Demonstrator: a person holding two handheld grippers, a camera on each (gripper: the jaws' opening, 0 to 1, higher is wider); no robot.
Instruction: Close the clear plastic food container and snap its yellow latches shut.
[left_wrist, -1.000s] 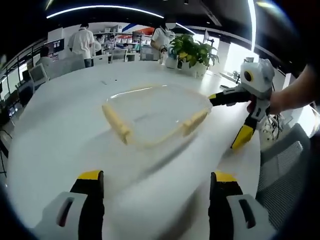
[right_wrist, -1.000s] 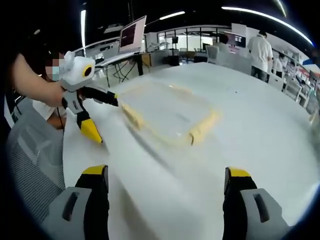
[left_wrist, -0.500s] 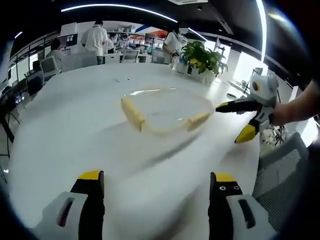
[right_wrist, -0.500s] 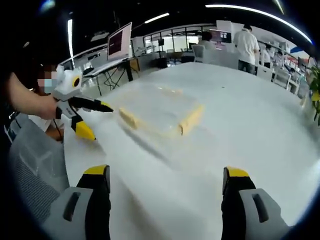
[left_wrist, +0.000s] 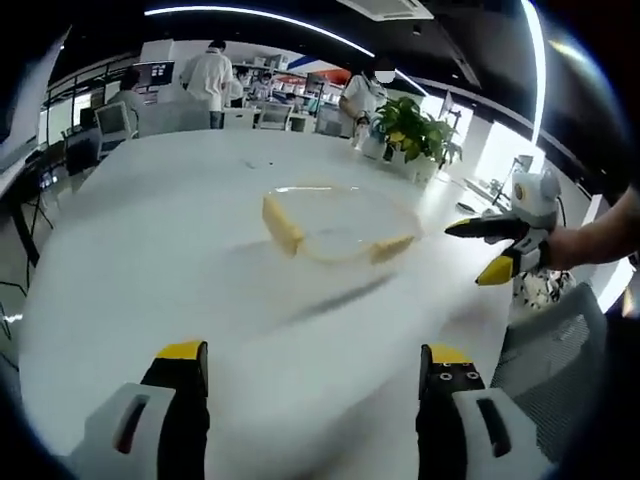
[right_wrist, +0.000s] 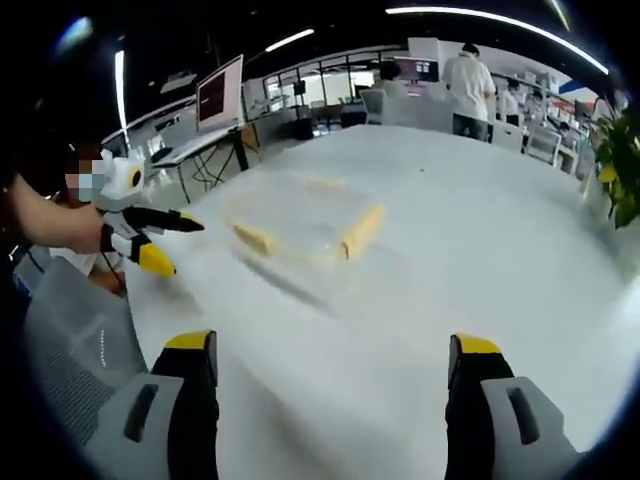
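We see the clear food container (left_wrist: 335, 218) sitting flat on the white bench (left_wrist: 150, 260), out toward the middle of the top, with its lid down over it as far as we can tell through the blur. One yellow latch (left_wrist: 283, 223) runs along its left edge in the left gripper view and a second latch (left_wrist: 392, 247) lies along its near right edge; we cannot tell whether either is snapped. In the right gripper view the same container (right_wrist: 300, 220) shows with a latch (right_wrist: 360, 231) on its right side and another on the near left corner. Bare bench surrounds it on every side, with a wide open stretch between it and both tools. Our left tool (left_wrist: 310, 365) hangs low over the near edge of the bench, its two yellow-tipped jaws spread wide with nothing between them, well apart from the container. Our right tool (right_wrist: 335, 360) is likewise spread wide and empty over open bench. In the left gripper view the right tool (left_wrist: 490, 248) is off the container's right side, near the bench edge, jaws parted, held by a hand (left_wrist: 555, 245). Beyond the far edge stand a potted plant (left_wrist: 410, 125) and people (left_wrist: 213, 75) among desks.
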